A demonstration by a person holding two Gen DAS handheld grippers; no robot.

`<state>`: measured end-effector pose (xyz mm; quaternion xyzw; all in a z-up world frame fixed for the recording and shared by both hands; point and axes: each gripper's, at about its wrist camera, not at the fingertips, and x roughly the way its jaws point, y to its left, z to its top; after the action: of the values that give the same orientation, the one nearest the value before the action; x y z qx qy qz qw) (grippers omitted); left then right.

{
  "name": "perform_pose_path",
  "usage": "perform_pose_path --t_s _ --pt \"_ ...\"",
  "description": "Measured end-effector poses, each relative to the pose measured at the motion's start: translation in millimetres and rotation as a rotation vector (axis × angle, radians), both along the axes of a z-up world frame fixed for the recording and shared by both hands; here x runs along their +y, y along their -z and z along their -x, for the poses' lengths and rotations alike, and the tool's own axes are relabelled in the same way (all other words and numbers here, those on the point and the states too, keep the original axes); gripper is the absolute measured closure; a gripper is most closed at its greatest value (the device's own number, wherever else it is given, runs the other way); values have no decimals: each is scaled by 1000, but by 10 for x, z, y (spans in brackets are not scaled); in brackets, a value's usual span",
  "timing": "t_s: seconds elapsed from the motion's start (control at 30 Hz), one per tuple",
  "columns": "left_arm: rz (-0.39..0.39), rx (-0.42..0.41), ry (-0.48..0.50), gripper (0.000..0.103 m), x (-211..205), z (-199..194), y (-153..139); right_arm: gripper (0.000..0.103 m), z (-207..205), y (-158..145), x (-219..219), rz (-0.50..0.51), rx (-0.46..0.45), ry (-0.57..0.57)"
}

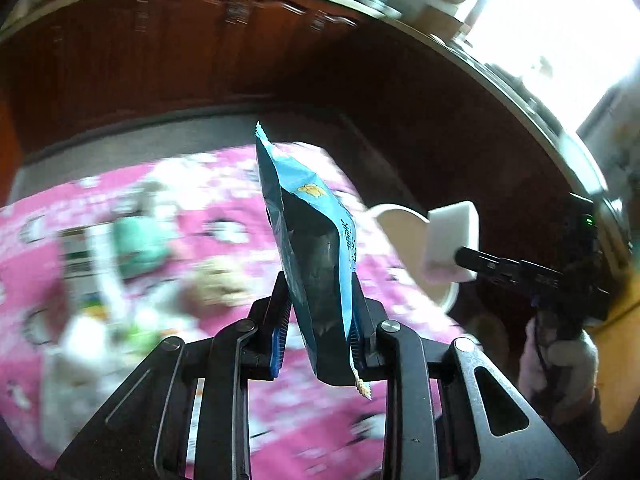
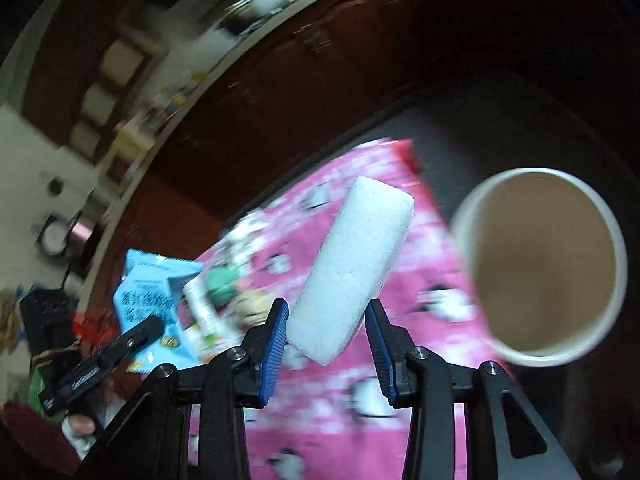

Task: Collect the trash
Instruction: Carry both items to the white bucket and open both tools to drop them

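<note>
Left gripper [image 1: 320, 300]: jaws nearly closed, clamped on a blue snack bag [image 1: 310, 240] that stands on edge between the pads, its crimped top rising away from the jaws and its lower corner hanging just below them. Right gripper [image 2: 326, 320]: jaws partly closed, with a white sponge block [image 2: 352, 268] between them; the block leans up and to the right out of the jaws, its lower end between the blue ribbed pads [image 2: 276, 344]; the left pad touches it, contact at the right pad cannot be told. Paper cup [image 2: 540, 264]: white outside, brown inside, mouth turned toward the camera, to the right of the right jaws and apart from them; in the left view it sits behind the block. Pink patterned cloth [image 2: 400, 400]: spread beneath both sets of jaws. Other litter on the cloth, left of and beyond the left jaws, blurred: a green item [image 1: 140, 248], a crumpled beige piece [image 1: 220, 280], white wrappers [image 1: 76, 344]. Dark wood cabinets [image 1: 200, 52] stand beyond the cloth.
</note>
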<state>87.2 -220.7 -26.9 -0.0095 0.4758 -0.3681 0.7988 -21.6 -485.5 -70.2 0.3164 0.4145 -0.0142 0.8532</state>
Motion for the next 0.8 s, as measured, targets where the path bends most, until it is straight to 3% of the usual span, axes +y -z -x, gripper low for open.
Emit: perform_pose_path --t_s 0.13,0.33,0.57,0.67,0.73,0.8 --pt "-4 38 84 79 -724 29 113 65 137 222 -442 44 77 94" --pt "-33 80 154 79 -1541 50 420 65 249 761 -908 9 188 172" --pt "-96 113 165 78 -2063 -6 859 63 269 1225 -1119 -6 277 199" --pt "-105 122 177 73 -2127 -5 964 51 337 1336 -1195 -23 300 232" --pt "-118 117 181 55 -2163 16 1005 50 438 1362 -1232 -31 302 247" --pt "-120 116 183 47 -2170 45 1030 50 511 1367 -1250 -39 301 259"
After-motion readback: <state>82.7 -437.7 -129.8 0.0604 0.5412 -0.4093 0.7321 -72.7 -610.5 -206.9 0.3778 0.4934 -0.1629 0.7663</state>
